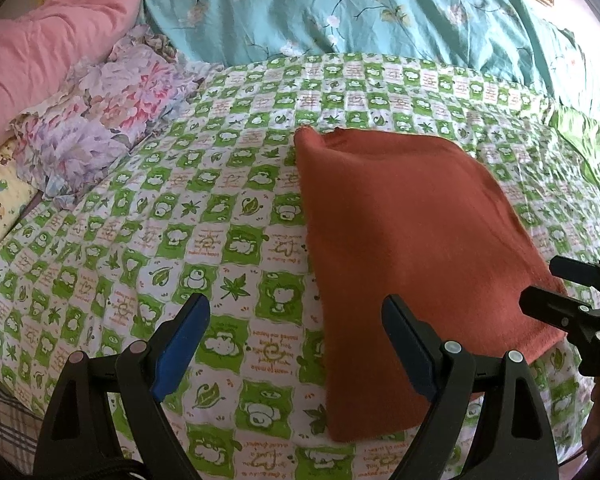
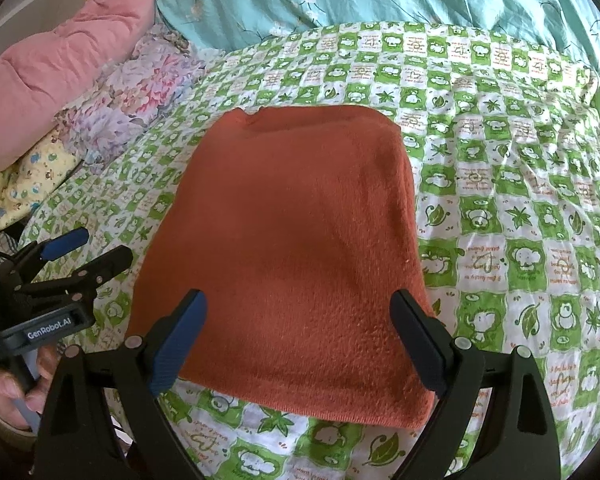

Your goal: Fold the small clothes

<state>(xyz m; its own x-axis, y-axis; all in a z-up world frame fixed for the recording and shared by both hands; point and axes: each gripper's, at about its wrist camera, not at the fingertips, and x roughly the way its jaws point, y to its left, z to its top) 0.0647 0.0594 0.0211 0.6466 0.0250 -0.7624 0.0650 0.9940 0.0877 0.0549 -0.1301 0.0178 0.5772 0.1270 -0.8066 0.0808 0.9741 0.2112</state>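
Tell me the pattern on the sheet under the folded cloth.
Green and white checks with cartoon animals and leaves on the sheet, clearest in the right wrist view.

rust-orange cloth [image 2: 288, 248] | folded rectangle | flat on the bed

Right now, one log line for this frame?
left gripper: open, empty | right gripper: open, empty | orange cloth: folded, flat on green checked sheet

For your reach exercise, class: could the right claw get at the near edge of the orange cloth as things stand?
Probably yes. The right claw is open right above the orange cloth, whose near edge lies bare on the green checked sheet. The left claw is off to the side.
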